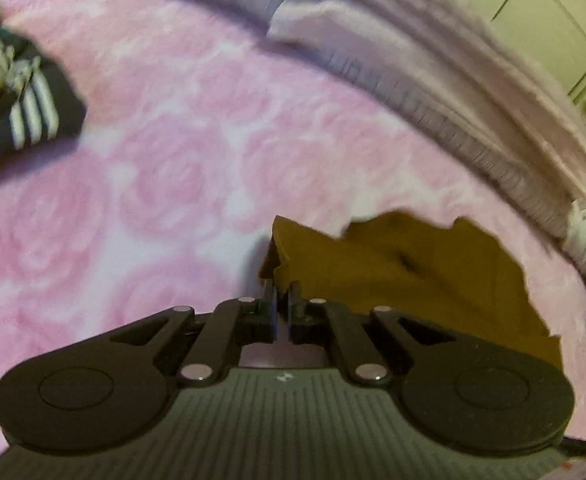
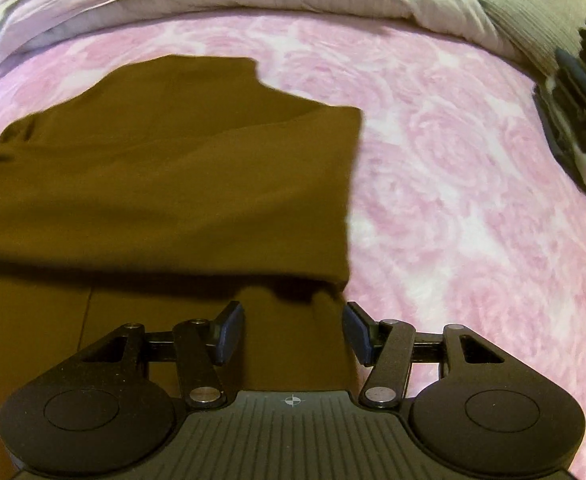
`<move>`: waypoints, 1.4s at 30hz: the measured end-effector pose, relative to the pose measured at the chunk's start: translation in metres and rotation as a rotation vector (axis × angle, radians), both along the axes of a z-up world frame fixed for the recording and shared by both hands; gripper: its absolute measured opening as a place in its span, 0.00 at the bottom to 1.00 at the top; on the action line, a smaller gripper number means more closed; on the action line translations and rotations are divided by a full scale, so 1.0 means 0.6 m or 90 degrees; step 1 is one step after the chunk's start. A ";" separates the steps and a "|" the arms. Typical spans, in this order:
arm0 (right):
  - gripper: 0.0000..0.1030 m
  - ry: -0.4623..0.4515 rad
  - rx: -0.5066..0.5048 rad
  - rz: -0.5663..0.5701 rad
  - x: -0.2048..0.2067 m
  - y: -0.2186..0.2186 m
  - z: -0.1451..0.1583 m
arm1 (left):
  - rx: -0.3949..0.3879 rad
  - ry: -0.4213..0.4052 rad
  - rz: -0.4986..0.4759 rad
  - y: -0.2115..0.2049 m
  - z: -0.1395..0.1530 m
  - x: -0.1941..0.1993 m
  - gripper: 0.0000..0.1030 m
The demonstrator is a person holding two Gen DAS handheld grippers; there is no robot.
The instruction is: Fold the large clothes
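A mustard-brown garment (image 2: 173, 168) lies spread on a pink rose-patterned blanket (image 2: 453, 200), with one layer folded over another. My right gripper (image 2: 293, 330) is open, its blue pads straddling the garment's near right corner. In the left wrist view my left gripper (image 1: 280, 292) is shut on the brown garment (image 1: 413, 272), pinching an edge of it where it lifts off the blanket (image 1: 153, 184).
A dark garment with white stripes (image 1: 33, 112) lies at the far left. Folded pale bedding (image 1: 433, 80) lines the far side of the bed. A stack of dark and white folded items (image 2: 581, 128) sits at the right edge, beside a grey ribbed cloth (image 2: 533, 12).
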State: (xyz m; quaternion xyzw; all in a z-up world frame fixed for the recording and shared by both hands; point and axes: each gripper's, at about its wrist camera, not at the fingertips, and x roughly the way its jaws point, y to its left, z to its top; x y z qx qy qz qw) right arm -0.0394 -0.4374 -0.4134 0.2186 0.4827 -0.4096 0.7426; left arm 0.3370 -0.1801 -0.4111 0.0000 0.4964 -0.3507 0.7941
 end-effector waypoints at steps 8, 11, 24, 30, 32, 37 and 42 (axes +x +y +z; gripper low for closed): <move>0.52 -0.019 -0.031 -0.082 -0.026 -0.056 0.016 | -0.016 -0.081 -0.032 -0.020 0.023 -0.010 0.03; 0.52 -0.061 -0.003 -0.099 -0.042 -0.066 0.022 | 0.044 -0.012 -0.009 -0.019 -0.025 0.012 0.12; 0.52 -0.043 0.028 -0.105 -0.055 -0.033 0.011 | -0.088 0.208 0.207 0.007 -0.062 0.032 0.01; 0.52 -0.050 0.018 -0.114 -0.068 -0.035 0.022 | 0.013 -0.239 -0.213 -0.142 0.061 -0.110 0.02; 0.52 -0.052 0.019 -0.118 -0.070 -0.034 0.023 | 0.012 -0.272 -0.343 -0.173 0.060 -0.165 0.04; 0.52 -0.051 0.020 -0.103 -0.071 -0.031 0.030 | 0.074 -0.212 -0.468 -0.200 0.006 -0.210 0.28; 0.52 -0.076 -0.005 -0.065 -0.072 -0.035 0.052 | -0.053 -0.116 -0.417 -0.145 0.058 -0.161 0.28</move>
